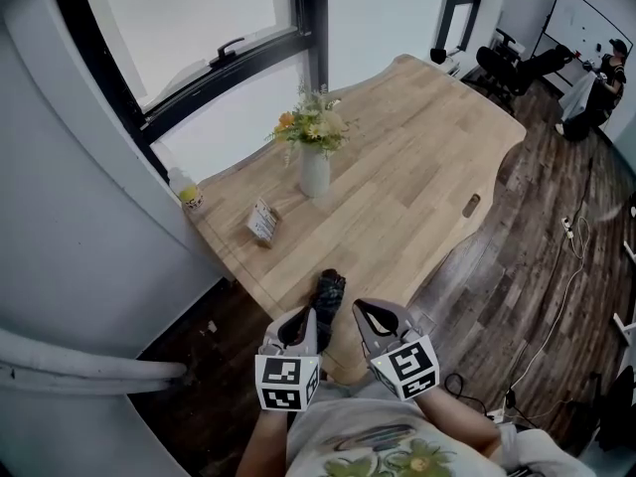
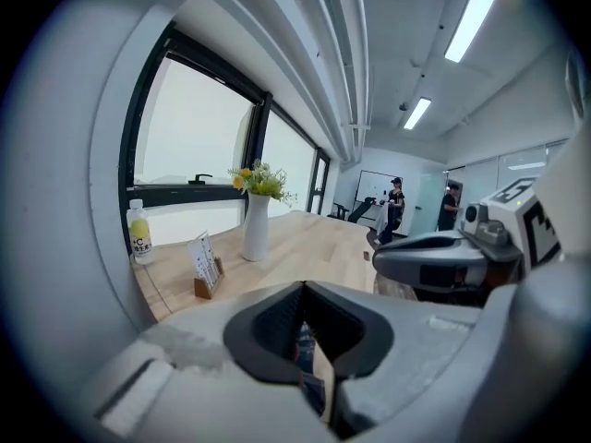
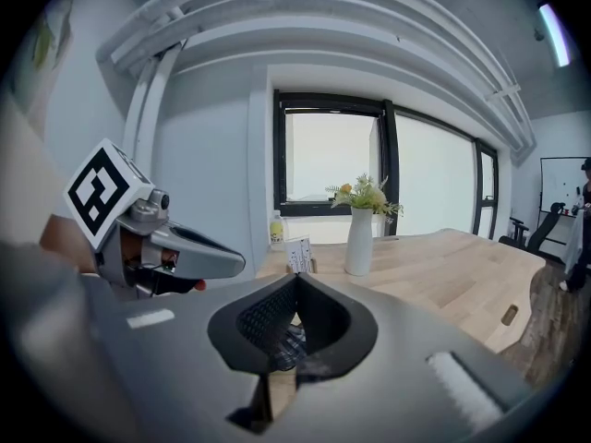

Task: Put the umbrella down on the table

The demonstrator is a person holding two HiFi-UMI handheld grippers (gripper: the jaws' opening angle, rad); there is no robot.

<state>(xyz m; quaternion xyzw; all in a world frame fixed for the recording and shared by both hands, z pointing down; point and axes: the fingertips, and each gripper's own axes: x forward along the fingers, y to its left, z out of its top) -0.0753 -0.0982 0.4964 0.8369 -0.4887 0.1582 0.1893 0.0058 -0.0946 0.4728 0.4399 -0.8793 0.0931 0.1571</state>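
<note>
Head view shows the umbrella [image 1: 329, 296] lying folded on the table [image 1: 417, 167], right at the near edge, a dark bundle pointing away from me. My left gripper [image 1: 304, 316] hangs just beside its near end, on the left. My right gripper [image 1: 362, 308] hangs a little to the umbrella's right, apart from it. Both sit above the table edge, side by side, marker cubes toward me.

Left gripper view: the tongs are together at the tips with nothing pinched between them. Through the gap behind the tips I see only a strip of checked cloth, the umbrella lying below. Right gripper view: those tongs are together too, and empty. The same checked cloth shows through their opening, with bare wood beside it.

Farther up the table stands a white vase [image 1: 314, 171] of yellow and orange flowers, upright and near the window side. A card stand [image 1: 262, 221] sits between the vase and the near left corner. A bottle [image 1: 188, 193] with a yellow label stands on the sill, at the table's left edge. A person [image 1: 600, 79] is well off, at the far end of the room.
</note>
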